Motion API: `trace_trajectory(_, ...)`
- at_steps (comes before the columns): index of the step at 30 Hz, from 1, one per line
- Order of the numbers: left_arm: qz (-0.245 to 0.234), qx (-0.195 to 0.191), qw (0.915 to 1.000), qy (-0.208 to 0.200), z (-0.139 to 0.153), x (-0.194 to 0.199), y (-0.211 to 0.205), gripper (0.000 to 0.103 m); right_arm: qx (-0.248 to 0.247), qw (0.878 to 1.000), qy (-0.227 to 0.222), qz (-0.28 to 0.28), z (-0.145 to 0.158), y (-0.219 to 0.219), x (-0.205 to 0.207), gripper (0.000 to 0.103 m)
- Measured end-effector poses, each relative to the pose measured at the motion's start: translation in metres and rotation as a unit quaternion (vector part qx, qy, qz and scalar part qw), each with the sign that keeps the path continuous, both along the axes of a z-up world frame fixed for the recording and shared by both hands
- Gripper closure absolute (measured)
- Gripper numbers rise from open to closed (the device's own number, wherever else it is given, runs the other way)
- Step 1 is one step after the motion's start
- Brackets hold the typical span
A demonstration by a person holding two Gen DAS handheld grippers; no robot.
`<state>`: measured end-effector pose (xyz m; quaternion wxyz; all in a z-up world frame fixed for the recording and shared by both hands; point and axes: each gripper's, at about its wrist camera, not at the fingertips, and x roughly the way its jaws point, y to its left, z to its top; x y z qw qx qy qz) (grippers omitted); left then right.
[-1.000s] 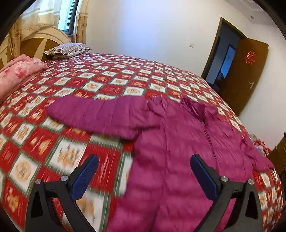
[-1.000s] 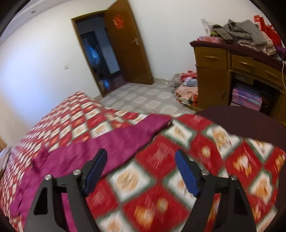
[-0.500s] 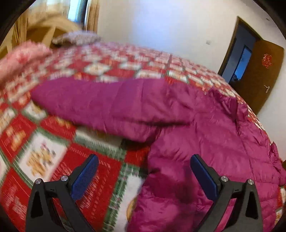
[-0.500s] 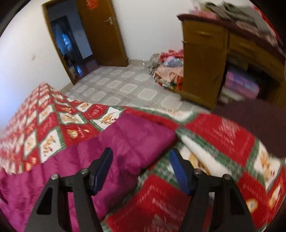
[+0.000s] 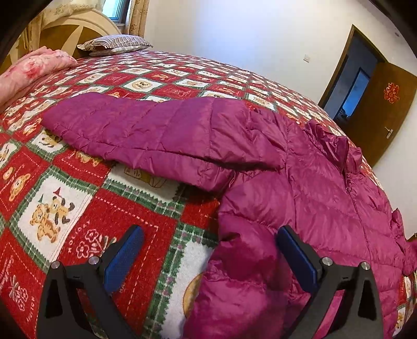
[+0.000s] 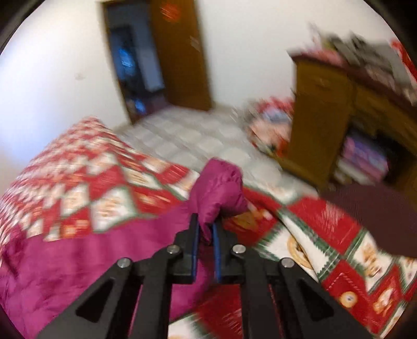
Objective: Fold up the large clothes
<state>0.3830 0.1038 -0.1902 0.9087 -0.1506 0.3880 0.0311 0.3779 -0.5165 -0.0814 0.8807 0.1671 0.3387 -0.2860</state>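
Right hand-held gripper (image 6: 206, 232) pinches puffy quilted jacket (image 6: 219, 187).

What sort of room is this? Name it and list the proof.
Most likely a home bedroom. A large bed with a red patchwork cover fills the left wrist view, a striped pillow lies against its wooden headboard, and a wooden dresser piled with clothes stands nearby.

White walls (image 5: 234, 31) enclose the bedroom. A bed (image 5: 161, 78) under a red, white and green checked bedspread with bear prints has a curved wooden headboard (image 5: 78, 31), a striped pillow (image 5: 114, 45) and a pink folded quilt (image 5: 34, 65). Beside the curtain (image 5: 139, 15) is a window (image 5: 114, 10). A brown door (image 5: 378, 109) stands open. The floor (image 6: 203, 138) is pale tile; a wooden cabinet (image 6: 320, 125) carries piled clothes.
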Motion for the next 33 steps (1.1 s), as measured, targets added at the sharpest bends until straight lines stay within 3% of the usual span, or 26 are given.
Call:
trace_trajectory(5, -0.001, -0.014, 0.9998, -0.011, 0.001, -0.006, 0.003, 0.001, -0.059, 0.988, -0.067, 0.124, 0.075, 0.114, -0.013, 0.091)
trace_trajectory(9, -0.001, -0.040, 0.9989, -0.023, -0.001, -0.009, 0.010, 0.001, -0.047, 0.969, -0.091, 0.225, 0.090, 0.205, -0.013, 0.091)
trace_trajectory(14, -0.003, -0.052, 0.9983, -0.025, -0.003, -0.008, 0.012, 0.001, 0.014, 0.934, -0.085, 0.347, 0.056, 0.326, 0.007, 0.091)
trace_trajectory(18, -0.005, -0.062, 0.9977, -0.026, -0.005, -0.006, 0.014, 0.001, 0.077, 0.909, -0.065, 0.405, 0.017, 0.397, 0.026, 0.091)
trace_trajectory(23, -0.007, -0.070, 0.9970, -0.031, -0.006, -0.007, 0.016, 0.001, 0.137, 0.880, -0.038, 0.453, -0.021, 0.450, 0.039, 0.091)
trace_trajectory(26, -0.007, -0.076, 0.9965, -0.035, -0.006, -0.008, 0.017, 0.001, 0.151, 0.869, -0.034, 0.469, -0.031, 0.467, 0.043, 0.090)
trace_trajectory(30, -0.007, -0.079, 0.9962, -0.037, -0.007, -0.008, 0.018, 0.001, 0.203, 0.842, -0.023, 0.499, -0.047, 0.478, 0.047, 0.076)
trace_trajectory(32, -0.008, -0.080, 0.9961, -0.037, -0.007, -0.008, 0.018, 0.001, 0.223, 0.833, -0.012, 0.507, -0.050, 0.482, 0.049, 0.046)
trace_trajectory(33, -0.008, -0.080, 0.9961, -0.037, -0.007, -0.008, 0.018, 0.001, 0.232, 0.829, -0.020, 0.508, -0.045, 0.476, 0.045, 0.044)
